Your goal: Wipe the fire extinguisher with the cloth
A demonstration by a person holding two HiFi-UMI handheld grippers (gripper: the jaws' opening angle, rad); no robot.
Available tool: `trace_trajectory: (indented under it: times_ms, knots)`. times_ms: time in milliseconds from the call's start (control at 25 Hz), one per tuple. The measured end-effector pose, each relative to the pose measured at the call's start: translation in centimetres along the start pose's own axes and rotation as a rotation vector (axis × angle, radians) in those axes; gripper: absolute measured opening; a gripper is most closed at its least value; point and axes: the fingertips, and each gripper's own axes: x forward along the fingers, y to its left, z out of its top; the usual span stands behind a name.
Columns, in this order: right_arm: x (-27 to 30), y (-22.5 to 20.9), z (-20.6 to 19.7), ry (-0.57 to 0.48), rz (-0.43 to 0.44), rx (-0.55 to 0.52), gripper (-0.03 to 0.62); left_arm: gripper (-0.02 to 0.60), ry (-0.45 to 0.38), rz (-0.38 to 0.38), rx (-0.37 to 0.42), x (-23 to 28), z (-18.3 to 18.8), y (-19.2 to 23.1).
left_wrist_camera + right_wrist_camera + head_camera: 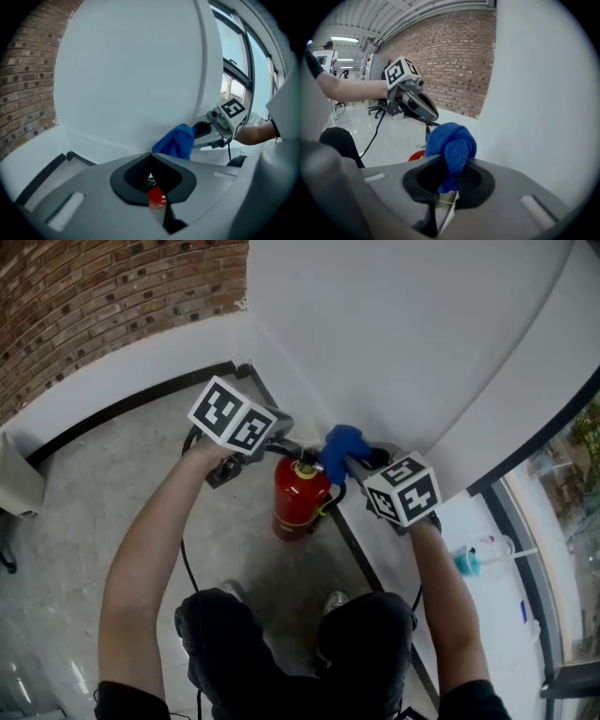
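Right gripper point(449, 180) is clamping the soft, light blue cloth point(451, 143) | left gripper point(151, 161) is sitting closed above the red fire extinguisher point(300, 498), which is standing on the floor point(122, 493) by the wall point(394, 334) | likely heavy, rigid, slick: steadying by its top handle is looking best.

Count: one red fire extinguisher point(298, 502); one blue cloth point(341, 451); two tools, left tool point(279, 448) and right tool point(356, 462).
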Motion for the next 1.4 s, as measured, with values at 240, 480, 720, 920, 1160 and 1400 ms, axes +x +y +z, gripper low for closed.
trace_trajectory:
  times_ms: [240, 480, 720, 920, 1160, 1400]
  knots:
    - [2.2, -2.8, -1.2, 0.113, -0.09, 0.068, 0.046, 0.007, 0.096, 0.013, 0.104, 0.0, -1.2, -3.6]
    - [8.1, -4.5, -3.8, 0.291, -0.097, 0.072, 0.046, 0.008, 0.158, 0.083, 0.137, 0.9, -3.1, -3.7]
    - [11.5, -3.5, -3.2, 0.225, 0.053, 0.046, 0.046, 0.008, 0.162, 0.109, 0.155, 0.9, -3.9, -4.2]
    - [9.2, -2.8, 1.4, 0.014, 0.084, 0.057, 0.046, 0.007, 0.158, 0.144, 0.156, 0.1, -4.4, -3.8]
    - [3.3, -0.1, 3.9, -0.105, 0.075, -0.082, 0.046, 0.008, 0.099, 0.216, 0.132, -3.3, -3.9, -3.8]
    - [-0.1, 3.1, 2.7, -0.087, 0.056, -0.192, 0.046, 0.008, 0.117, 0.255, 0.102, -5.9, -5.7, -5.0]
